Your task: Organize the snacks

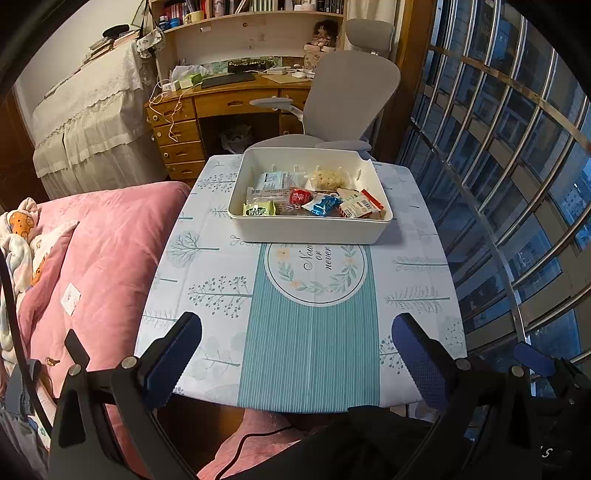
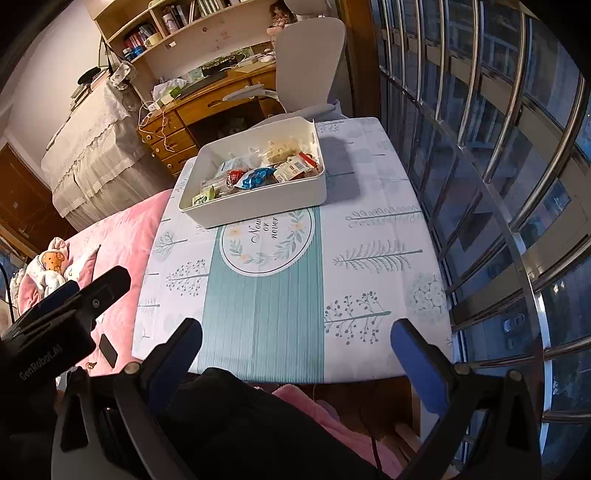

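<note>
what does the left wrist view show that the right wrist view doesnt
Only the left wrist view shows the chair's headrest in full and the mug on the shelf.

Only the right wrist view shows the dark phone-like item on the pink quilt, and the GenRobot.AI label on the left hand-held gripper.

Both show the white bin of snacks on the tablecloth, the blue packet, the desk, and the open right hand-held gripper.

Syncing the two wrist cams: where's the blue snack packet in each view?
Left wrist: blue snack packet sits front-centre in the white bin, upper middle of frame.
Right wrist: blue snack packet mid-bin, upper centre-left.
Shared landmark: the round "Now or never" print just before the bin.
</note>
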Action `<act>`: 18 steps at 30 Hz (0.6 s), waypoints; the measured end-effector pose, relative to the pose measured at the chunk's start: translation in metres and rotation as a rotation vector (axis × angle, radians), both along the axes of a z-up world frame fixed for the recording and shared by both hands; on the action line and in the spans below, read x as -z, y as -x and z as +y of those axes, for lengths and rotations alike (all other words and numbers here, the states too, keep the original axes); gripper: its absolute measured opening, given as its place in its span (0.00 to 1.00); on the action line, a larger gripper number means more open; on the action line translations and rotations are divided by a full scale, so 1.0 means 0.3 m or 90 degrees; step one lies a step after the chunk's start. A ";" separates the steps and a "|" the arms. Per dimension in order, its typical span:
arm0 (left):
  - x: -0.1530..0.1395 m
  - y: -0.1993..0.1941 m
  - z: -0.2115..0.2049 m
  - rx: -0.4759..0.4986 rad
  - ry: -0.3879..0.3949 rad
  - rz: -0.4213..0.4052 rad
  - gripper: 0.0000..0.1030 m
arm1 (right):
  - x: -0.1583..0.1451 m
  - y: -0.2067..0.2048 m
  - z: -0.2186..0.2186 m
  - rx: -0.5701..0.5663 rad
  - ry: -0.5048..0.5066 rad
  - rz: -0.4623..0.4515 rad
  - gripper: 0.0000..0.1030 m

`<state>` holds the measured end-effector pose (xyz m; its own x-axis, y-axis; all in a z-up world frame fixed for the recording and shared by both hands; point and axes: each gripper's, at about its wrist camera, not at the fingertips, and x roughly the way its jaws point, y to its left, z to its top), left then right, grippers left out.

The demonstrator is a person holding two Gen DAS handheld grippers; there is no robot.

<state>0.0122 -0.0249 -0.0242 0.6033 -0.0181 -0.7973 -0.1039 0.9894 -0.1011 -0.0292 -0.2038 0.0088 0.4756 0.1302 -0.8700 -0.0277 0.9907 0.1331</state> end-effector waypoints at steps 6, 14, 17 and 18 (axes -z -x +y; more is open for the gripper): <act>0.003 -0.006 -0.008 0.001 -0.002 0.003 0.99 | 0.013 -0.014 -0.009 -0.002 -0.006 0.006 1.00; 0.007 -0.015 -0.018 0.002 -0.005 0.004 0.99 | 0.024 -0.027 -0.023 -0.002 -0.007 0.011 1.00; 0.008 -0.019 -0.020 0.003 -0.005 0.004 0.99 | 0.032 -0.037 -0.038 -0.001 -0.009 0.013 1.00; 0.009 -0.021 -0.021 0.003 -0.005 0.004 0.99 | 0.034 -0.038 -0.040 -0.002 -0.009 0.014 1.00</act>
<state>0.0184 -0.0311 -0.0269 0.5981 -0.0141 -0.8013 -0.1000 0.9907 -0.0921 -0.0177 -0.2159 -0.0014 0.4567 0.1434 -0.8780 -0.0276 0.9887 0.1472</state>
